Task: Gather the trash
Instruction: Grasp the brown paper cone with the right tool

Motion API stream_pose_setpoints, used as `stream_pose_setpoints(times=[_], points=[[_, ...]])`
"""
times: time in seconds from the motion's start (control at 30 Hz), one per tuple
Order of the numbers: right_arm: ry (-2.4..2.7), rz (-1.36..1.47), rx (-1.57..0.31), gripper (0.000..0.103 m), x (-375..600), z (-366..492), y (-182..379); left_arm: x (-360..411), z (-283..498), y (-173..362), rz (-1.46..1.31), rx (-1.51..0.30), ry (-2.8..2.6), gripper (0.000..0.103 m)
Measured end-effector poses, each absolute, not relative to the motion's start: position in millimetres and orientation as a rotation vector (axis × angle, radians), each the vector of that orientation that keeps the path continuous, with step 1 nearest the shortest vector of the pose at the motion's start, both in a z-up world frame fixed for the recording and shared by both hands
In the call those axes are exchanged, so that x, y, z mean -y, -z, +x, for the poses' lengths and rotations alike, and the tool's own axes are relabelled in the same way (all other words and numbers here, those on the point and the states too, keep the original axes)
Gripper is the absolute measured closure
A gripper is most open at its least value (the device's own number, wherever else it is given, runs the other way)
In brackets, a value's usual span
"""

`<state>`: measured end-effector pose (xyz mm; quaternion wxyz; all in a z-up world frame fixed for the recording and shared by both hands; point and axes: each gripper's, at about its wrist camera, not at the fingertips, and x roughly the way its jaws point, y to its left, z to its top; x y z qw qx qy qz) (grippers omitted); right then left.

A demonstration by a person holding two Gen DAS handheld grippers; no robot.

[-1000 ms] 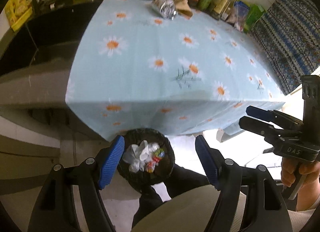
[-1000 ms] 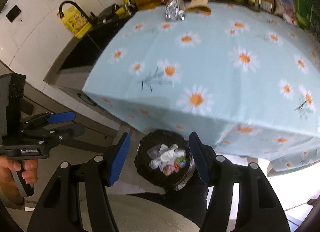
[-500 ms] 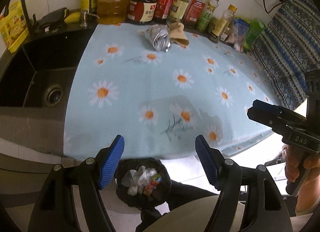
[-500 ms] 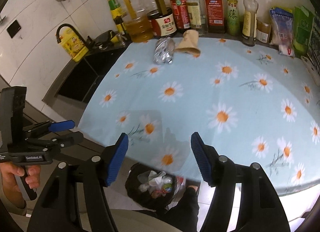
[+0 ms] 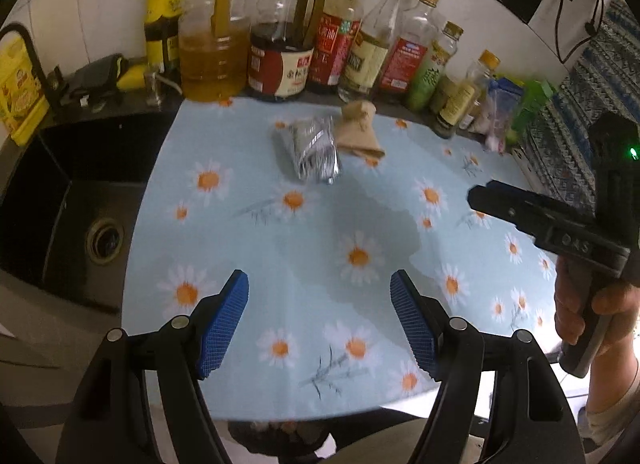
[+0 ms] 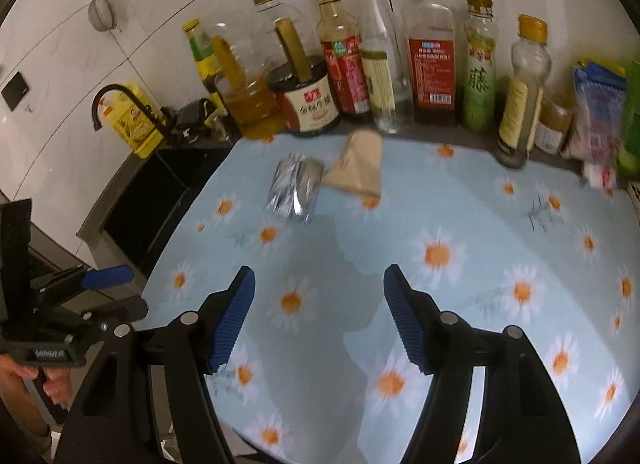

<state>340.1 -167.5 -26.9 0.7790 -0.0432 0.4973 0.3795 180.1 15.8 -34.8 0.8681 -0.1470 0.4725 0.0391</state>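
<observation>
While both grippers hang above the daisy-print tablecloth point(image 5: 360, 224) with nothing in them, the entry reads as follows:

Trash, item one: crumpled silver foil wrapper point(image 5: 314, 150), upper centre of the left wrist view, lying flat on the cloth. Item two: tan paper piece point(image 5: 358, 132), just right of the foil and apparently touching it, in front of the row of bottles point(image 5: 348, 52).

Left gripper point(image 5: 320, 320): jaws spread wide, blue pads empty, low in its own frame, well short of the foil.

Right gripper point(image 6: 320, 316): jaws likewise spread, empty; foil point(image 6: 296, 188) and paper point(image 6: 358, 168) sit above and between its fingers in the right wrist view.

Bin point(image 5: 280, 438): a dark rim shows at the bottom edge of the left wrist view, below the table edge; contents cannot be told.

Step in hand, as judged: reach for the two remaining scraps. Advice: one piece per gripper, the left taking the foil, the right the paper; approach low, close across the crumpled bulk rather than a thin edge, and lift before drawing back so the bottles behind are not knocked. The foil looks springy; a firm squeeze is likely needed
</observation>
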Motion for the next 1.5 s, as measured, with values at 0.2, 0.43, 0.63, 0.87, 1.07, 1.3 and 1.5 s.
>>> stream_pose_setpoints(times=[0.2, 0.43, 0.63, 0.87, 1.07, 1.3, 1.5], points=[[-0.859, -0.129, -1.108, 0.036, 140, 382, 46, -30, 215, 35, -0.322, -0.992, -0.146, 0.032], [-0.893, -0.088, -1.191, 0.036, 118, 438, 74, -41, 251, 47, -0.358, -1.007, -0.199, 0.032], [-0.884, -0.049, -1.236, 0.034, 102, 480, 96, -45, 274, 60, -0.385, -1.035, -0.236, 0.032], [-0.870, -0.047, -1.274, 0.030, 82, 510, 121, -43, 297, 74, -0.394, -1.071, -0.238, 0.032], [-0.874, -0.046, -1.283, 0.030, 75, 527, 134, -35, 312, 82, -0.372, -1.098, -0.232, 0.032], [-0.920, -0.072, -1.255, 0.055, 68, 525, 133, -36, 326, 88, -0.367, -1.116, -0.229, 0.032], [-0.939, -0.075, -1.233, 0.056, 73, 523, 128, -32, 336, 90, -0.356, -1.122, -0.220, 0.032]])
